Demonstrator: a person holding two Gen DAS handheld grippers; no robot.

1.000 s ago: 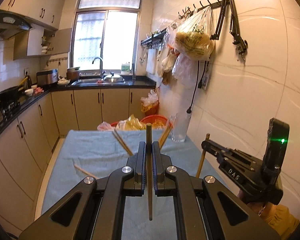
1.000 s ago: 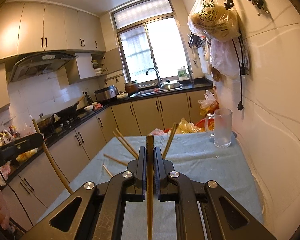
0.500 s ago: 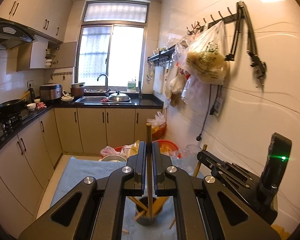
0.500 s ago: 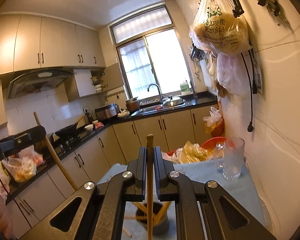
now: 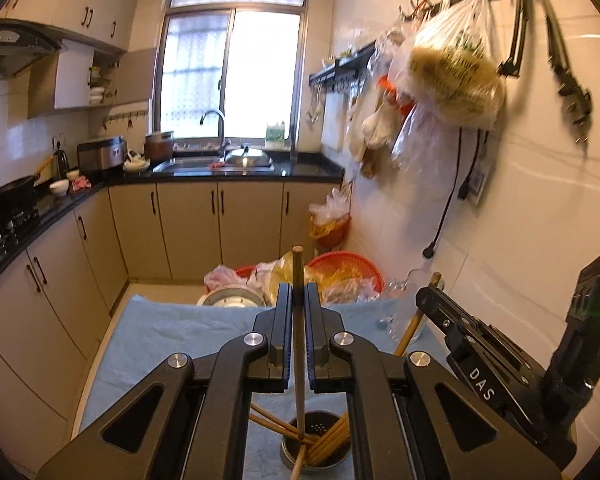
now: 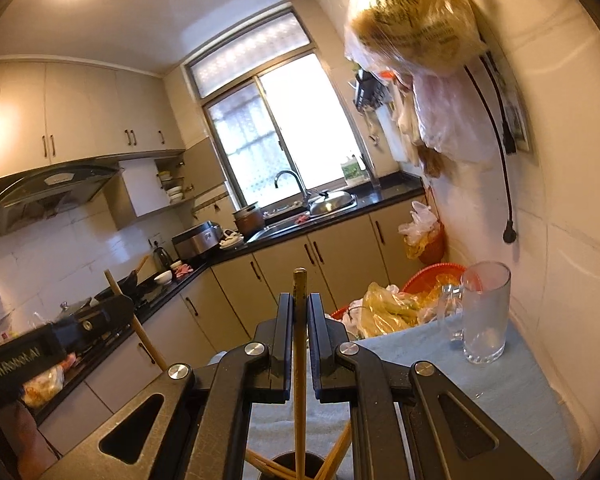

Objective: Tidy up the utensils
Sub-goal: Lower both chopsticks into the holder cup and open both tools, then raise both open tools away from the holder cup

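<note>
Left claw (image 5: 296, 336): clenched on one wooden chopstick (image 5: 299, 344), stick upright between the pads, blunt top above the tips, tapered end hanging below.

Right claw (image 6: 300, 344): likewise clenched on a second chopstick (image 6: 299, 360), near upright, lower end reaching toward the dark mouth beneath.

Holder (image 5: 315, 446): round metal cup with drain holes in the bottom, standing on the table (image 5: 152, 332) (blue cloth cover). Directly under and slightly ahead of the left claw; tip of its stick just above the rim, possibly already within the mouth. Same cup low in the right wrist view (image 6: 296, 468), only the rim showing under that claw.

Contents of holder: several chopsticks (image 5: 332, 436) already in, leaning fanwise against the wall.

Governing relation: long axis of each held stick vertical, cup mouth straight below. By judgement, a short lowering and a release wanted; left claw looks the better centred, right claw a little off to one side. Risk: tip catching the leaning sticks or the rim.

Other items: glass mug (image 6: 485, 316), empty, ahead and right of the right claw, well apart from the cup; red basket (image 5: 344, 270) with plastic bags beyond the table's far edge.

Writing: "DAS" on the right claw's body as seen from the left view (image 5: 482, 383); pale lettering on the left claw's body in the right view (image 6: 14, 362), too blurred to read with confidence. Green print on the hanging bag (image 6: 414, 20), illegible.
</note>
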